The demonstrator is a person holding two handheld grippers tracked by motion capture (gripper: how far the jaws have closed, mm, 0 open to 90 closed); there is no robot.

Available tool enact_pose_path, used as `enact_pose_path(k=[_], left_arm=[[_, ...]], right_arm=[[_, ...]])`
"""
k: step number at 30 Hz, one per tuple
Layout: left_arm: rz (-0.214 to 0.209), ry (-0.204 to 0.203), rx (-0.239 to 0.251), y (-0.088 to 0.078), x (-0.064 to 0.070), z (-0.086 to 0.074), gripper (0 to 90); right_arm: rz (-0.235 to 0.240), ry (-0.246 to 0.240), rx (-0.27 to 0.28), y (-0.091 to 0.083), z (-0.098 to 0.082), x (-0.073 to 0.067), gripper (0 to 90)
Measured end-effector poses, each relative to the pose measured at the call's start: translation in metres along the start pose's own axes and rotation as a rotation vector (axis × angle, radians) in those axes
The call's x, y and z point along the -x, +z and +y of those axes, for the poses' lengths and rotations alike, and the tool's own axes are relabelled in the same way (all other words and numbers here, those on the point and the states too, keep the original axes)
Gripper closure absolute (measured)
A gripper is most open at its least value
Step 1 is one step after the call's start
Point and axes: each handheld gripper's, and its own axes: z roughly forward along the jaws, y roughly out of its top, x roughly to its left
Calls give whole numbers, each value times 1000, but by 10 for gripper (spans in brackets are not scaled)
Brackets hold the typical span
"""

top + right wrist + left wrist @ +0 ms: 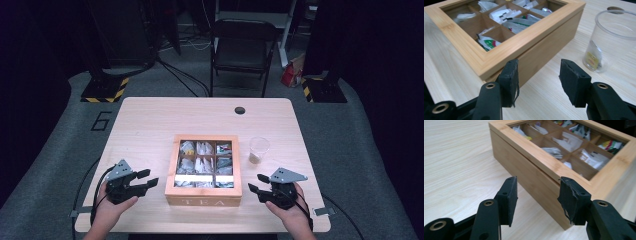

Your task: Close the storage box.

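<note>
Bamboo tea box (204, 201) is sitting between our left tool (146, 178) and right tool (254, 183) (both gaping, holding nothing).

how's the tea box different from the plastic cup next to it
The tea box is square, opaque bamboo, closed by a windowed lid over many tea bags in compartments. The plastic cup is round, clear, open-topped, and holds one tea bag. The box is far wider. Both stand upright on the table.

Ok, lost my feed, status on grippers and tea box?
Left gripper open, empty, left of tea box. Right gripper open, empty, on its right. Lid closed. Plastic cup stands apart, nothing blocking.
</note>
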Motion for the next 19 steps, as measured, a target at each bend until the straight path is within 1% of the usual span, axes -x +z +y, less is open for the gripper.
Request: enact_pose_path(k=[1, 2, 4, 5, 6, 8, 10, 11, 13, 14, 15, 16, 18, 19], left_arm=[[0, -5, 0, 1, -1, -1, 488], [6, -7, 4, 3, -2, -1, 488], [5, -16, -3, 7, -5, -2, 486], [8, -23, 4, 9, -6, -3, 485], [3, -34, 4, 10, -6, -3, 485], [2, -40, 5, 13, -6, -4, 485], [7, -28, -6, 16, -6, -4, 484], [14, -19, -7, 18, -7, -4, 482], [17, -23, -9, 19, -6, -5, 478], [15, -23, -13, 19, -7, -6, 474], [17, -25, -11, 19, -7, -6, 472], [20, -15, -17, 19, -7, -6, 470], [24, -17, -19, 18, -7, -7, 463], [29, -26, -13, 18, -6, -8, 457]], right_arm=[[-4, 9, 0, 0, -1, 1, 485], [-10, 6, 2, 0, -2, 2, 484], [-18, 13, -3, 1, -4, 4, 482], [-22, 15, -3, 2, -5, 5, 481], [-23, 14, -4, 2, -6, 6, 479], [-29, 16, -15, 4, -8, 8, 475], [-30, 22, -27, 6, -11, 9, 472], [-35, 14, -35, 7, -12, 9, 472], [-46, 3, -50, 8, -14, 9, 472], [-45, 7, -54, 8, -14, 9, 469], [-44, 1, -53, 8, -14, 9, 465], [-46, 2, -48, 8, -14, 9, 462], [-47, 5, -45, 8, -14, 9, 459], [-52, 5, -48, 7, -14, 10, 457]])
